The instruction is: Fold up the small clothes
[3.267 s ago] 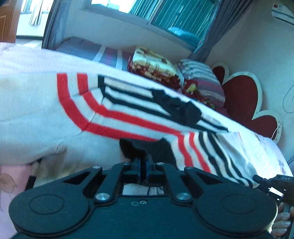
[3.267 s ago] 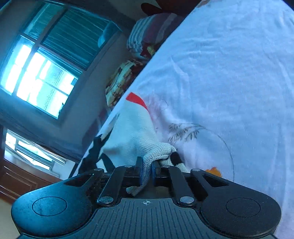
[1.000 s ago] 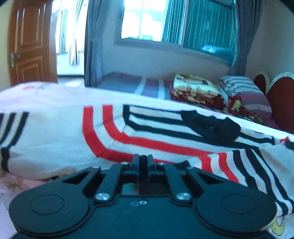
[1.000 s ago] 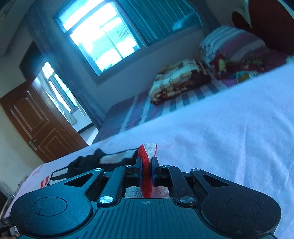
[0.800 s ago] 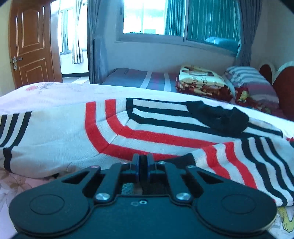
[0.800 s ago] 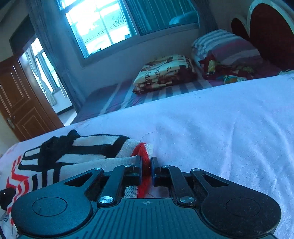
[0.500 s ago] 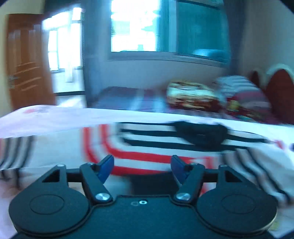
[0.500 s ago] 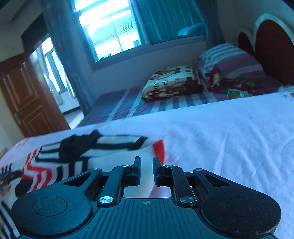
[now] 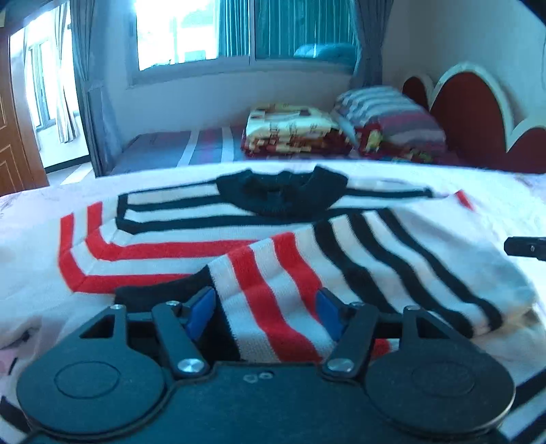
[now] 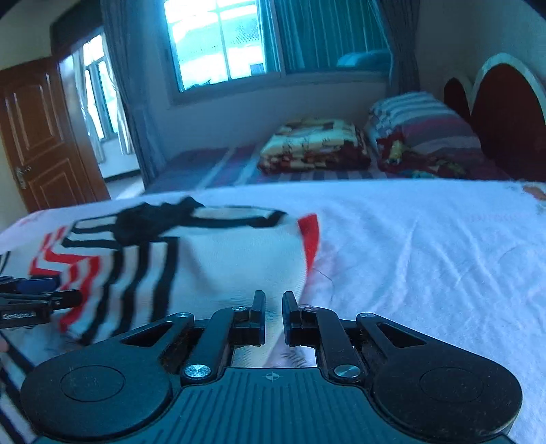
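Right at the bottom of the left wrist view, your left gripper (image 9: 266, 316) has its blue pads (image 9: 199, 312) standing wide apart. The folded-over sleeve of the small white knit sweater with red and black stripes (image 9: 259, 239) lies in the gap between them, but neither pad is pressing on it, so nothing's being held there.

Bottom of the right wrist view: your right gripper (image 10: 273, 314) has its jaws down to a narrow slit with nothing pinched between them, just pale sweater fabric and sheet showing underneath.

Moving up to mid-frame in both views, the sweater lies spread flat on the white bed sheet (image 10: 426, 246), with its right sleeve folded across the body. Its black collar (image 9: 283, 191) sits further back, upper middle in the left view and left of centre in the right one. The sweater fills most of the left view; in the right view it stays in the left half, bare sheet on the right.

Top of both frames, far side: a folded patterned blanket (image 10: 314, 143) next to a striped pillow (image 10: 419, 126), a dark red headboard with a white rim (image 9: 474, 112) at the right, a window with teal blinds (image 9: 239, 30), and a brown wooden door (image 10: 44, 136) at the left.
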Demonstrator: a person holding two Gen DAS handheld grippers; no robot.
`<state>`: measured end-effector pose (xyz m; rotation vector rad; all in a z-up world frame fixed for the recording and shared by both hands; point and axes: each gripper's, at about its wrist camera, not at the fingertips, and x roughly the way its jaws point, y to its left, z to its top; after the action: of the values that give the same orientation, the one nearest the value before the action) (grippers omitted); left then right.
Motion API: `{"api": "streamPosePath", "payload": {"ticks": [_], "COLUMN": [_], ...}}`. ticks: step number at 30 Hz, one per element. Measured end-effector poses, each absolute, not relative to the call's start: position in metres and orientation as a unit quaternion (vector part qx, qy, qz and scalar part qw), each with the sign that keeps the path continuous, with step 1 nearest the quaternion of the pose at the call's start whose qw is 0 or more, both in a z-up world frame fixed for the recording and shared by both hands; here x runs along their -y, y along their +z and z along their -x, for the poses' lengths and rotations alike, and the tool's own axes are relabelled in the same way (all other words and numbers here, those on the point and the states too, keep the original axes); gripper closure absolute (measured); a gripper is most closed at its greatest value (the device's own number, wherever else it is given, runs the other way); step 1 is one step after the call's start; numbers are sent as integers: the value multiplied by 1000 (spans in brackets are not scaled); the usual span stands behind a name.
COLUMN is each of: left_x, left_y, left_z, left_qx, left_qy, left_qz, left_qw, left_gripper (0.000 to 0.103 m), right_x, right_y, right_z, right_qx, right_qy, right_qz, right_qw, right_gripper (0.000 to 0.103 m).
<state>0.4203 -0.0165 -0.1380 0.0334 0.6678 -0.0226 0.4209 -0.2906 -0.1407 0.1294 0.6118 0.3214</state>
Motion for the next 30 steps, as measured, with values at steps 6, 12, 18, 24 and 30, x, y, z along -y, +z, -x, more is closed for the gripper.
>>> {"api": "streamPosePath", "payload": {"ticks": [6, 12, 18, 24, 30], "left_x": [8, -34, -171, -316, -397], "left_y": [-148, -126, -124, -129, -137], "left_z": [-418, -391, -327, -277, -257], "left_qx": [-339, -312, -313, -305, -239], "left_qy": [-27, -36, 62, 171, 169], "left_qz": [-11, 15, 92, 216, 367], "left_qw": [940, 949, 943, 912, 883], "left_gripper": [27, 29, 34, 36, 36], "right_x": [268, 257, 223, 145, 74], "right_y": [-157, -126, -112, -104, -95], "right_z": [-406, -392, -368, -369, -378], "right_qx": [-337, -325, -337, -341, -338], "right_qy": [139, 103, 92, 126, 148], "right_qz": [-29, -54, -89, -120, -124], "right_qw": [931, 939, 933, 924, 921], "right_gripper": [91, 91, 91, 91, 91]}}
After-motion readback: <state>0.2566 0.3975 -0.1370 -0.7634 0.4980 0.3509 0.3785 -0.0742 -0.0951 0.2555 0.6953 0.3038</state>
